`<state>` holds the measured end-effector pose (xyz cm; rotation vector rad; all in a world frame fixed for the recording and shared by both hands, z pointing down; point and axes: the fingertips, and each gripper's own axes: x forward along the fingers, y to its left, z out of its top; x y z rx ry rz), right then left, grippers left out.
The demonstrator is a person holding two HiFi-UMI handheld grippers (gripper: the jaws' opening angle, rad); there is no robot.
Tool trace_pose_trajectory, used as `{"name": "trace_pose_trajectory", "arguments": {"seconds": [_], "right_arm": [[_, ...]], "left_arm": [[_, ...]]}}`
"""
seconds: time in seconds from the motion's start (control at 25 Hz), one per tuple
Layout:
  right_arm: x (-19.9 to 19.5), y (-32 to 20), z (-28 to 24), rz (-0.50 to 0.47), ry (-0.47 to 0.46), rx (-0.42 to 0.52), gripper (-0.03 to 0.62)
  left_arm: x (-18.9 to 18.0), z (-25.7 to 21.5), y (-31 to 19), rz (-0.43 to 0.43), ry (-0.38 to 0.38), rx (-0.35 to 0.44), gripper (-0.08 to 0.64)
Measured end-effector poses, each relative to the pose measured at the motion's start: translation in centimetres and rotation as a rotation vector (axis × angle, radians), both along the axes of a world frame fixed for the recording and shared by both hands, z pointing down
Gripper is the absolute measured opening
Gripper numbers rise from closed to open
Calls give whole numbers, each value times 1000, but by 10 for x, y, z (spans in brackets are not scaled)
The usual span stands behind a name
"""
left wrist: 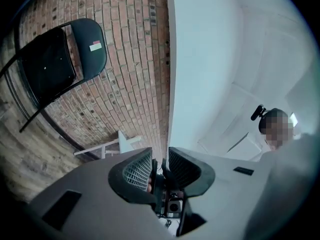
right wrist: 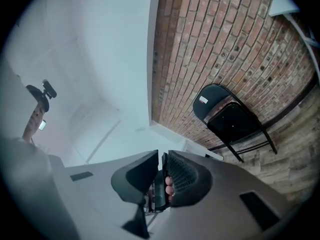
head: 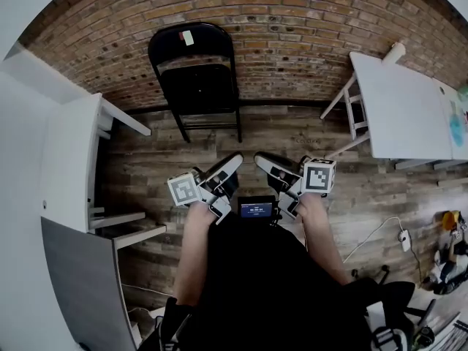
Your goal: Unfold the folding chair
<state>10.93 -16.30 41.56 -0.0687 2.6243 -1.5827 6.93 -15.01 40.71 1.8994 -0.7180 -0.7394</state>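
Note:
The black folding chair [head: 196, 79] stands folded against the brick wall at the far side of the wood floor, with a white sticker on its backrest. It also shows small in the left gripper view, as the chair [left wrist: 55, 64], and in the right gripper view, as the chair [right wrist: 230, 119]. Both grippers are held close in front of the person's body, well short of the chair. My left gripper [head: 234, 159] [left wrist: 160, 156] has a narrow gap between its jaws and nothing in it. My right gripper [head: 261, 159] [right wrist: 162, 159] has its jaws together and holds nothing.
A white table [head: 409, 108] stands at the right against the wall. A white shelf unit [head: 69, 159] lines the left side. A cable with a plug block [head: 404, 240] and some clutter lie on the floor at the lower right. Bare wood floor [head: 241, 141] lies between me and the chair.

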Motion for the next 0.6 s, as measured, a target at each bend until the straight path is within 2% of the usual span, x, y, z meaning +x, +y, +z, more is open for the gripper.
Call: {"name": "trace_pose_trajectory", "arguments": {"seconds": [0.32, 0.6], "right_arm": [[-2, -37, 1, 9, 0, -6, 51], [-20, -82, 10, 57, 54, -2, 51]], "left_arm": [[1, 8, -35, 15, 1, -21, 115], [-17, 16, -93, 75, 65, -9, 117]]}}
